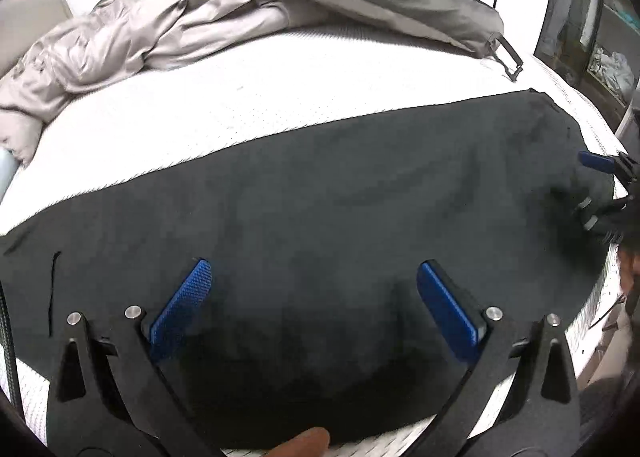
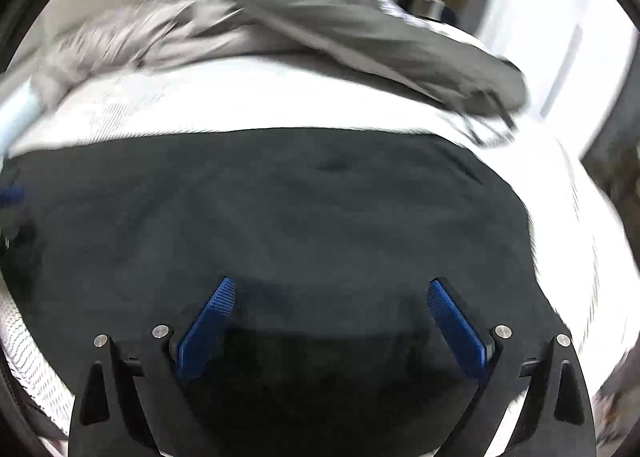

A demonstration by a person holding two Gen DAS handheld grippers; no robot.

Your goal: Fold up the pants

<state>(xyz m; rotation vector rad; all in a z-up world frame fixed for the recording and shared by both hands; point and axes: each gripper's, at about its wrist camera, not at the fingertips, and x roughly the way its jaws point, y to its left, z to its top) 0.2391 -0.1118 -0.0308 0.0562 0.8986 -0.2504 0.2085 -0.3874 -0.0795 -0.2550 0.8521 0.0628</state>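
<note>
Left wrist view: the left gripper (image 1: 314, 277) hangs wide open and empty over the black pants (image 1: 320, 185) lying flat. The right gripper (image 2: 331, 295) is likewise spread, holding nothing. Judging by this, a fold is just laid; next, grasp an edge.

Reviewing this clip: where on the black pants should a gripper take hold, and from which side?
Grip the black pants at the near edge by the left gripper, coming from the front. They lie flat on the white mattress, so probably only edges offer fabric to pinch.
</note>
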